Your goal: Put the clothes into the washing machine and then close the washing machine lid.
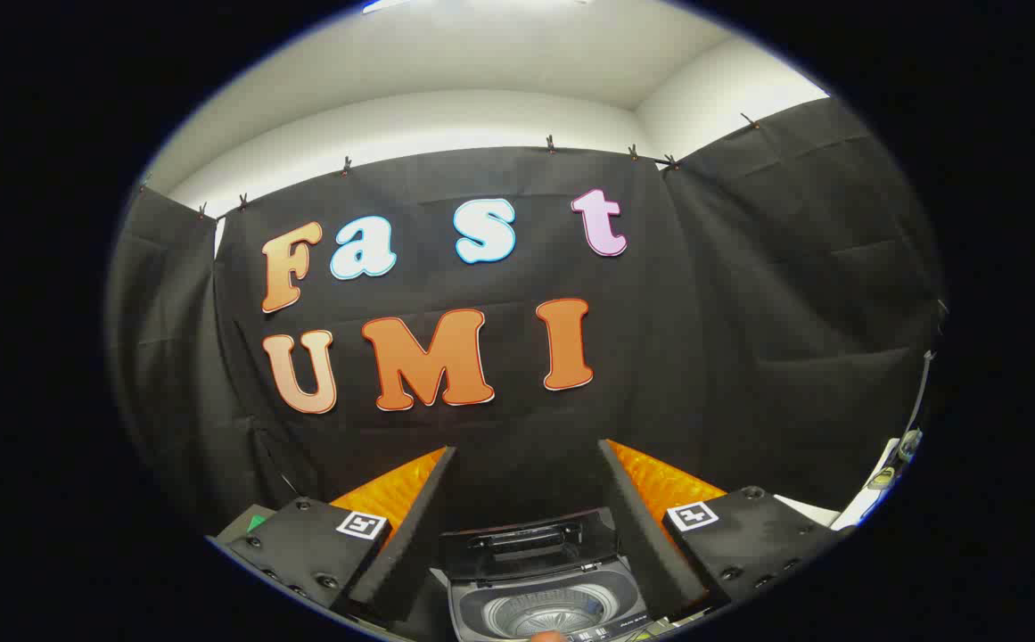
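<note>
Grey washer (542,602) sits between my gripper (526,464) fingers, which are spread wide and hold nothing, its lid (528,539) raised behind the drum; I see no clothes, so loading and closing seem still ahead.

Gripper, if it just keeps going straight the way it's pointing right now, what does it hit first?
Probably the black cloth wall. The gripper has its jaws open and empty, aimed above the washing machine, whose raised lid sits lower between the fingers. Depth is hard to judge, so the lid's top edge might come close.
</note>
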`<state>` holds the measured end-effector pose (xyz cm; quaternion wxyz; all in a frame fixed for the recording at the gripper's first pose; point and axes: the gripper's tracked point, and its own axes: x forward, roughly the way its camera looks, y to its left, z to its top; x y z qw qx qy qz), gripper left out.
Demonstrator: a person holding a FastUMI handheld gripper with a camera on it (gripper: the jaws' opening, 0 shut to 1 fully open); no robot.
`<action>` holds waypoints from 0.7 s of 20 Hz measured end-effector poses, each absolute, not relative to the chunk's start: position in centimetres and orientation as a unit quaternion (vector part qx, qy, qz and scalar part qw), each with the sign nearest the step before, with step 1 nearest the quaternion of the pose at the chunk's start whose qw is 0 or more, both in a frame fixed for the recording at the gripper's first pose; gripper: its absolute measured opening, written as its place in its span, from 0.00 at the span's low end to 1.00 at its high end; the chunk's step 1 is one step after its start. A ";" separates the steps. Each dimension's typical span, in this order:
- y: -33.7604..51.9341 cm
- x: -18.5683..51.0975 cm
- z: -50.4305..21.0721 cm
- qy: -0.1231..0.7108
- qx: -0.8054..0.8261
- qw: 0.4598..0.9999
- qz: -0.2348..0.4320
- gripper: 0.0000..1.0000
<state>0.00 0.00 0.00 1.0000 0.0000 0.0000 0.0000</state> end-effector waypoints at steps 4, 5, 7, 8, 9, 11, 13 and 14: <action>0.0 -0.1 -0.2 0.002 0.001 1.000 0.002 0.98; 0.0 -0.1 0.0 0.001 0.000 1.000 0.002 0.98; -0.1 -0.3 0.2 -0.002 0.000 1.000 0.001 0.98; -0.2 -0.3 0.3 -0.003 -0.001 1.000 0.000 0.98; -0.4 -0.4 0.3 -0.004 -0.001 1.000 -0.002 0.98; -0.5 -0.5 0.2 -0.003 0.000 1.000 -0.003 0.98; -0.7 -0.7 0.2 -0.001 0.001 1.000 -0.004 0.98; -0.8 -0.7 0.1 -0.001 0.002 1.000 -0.004 0.98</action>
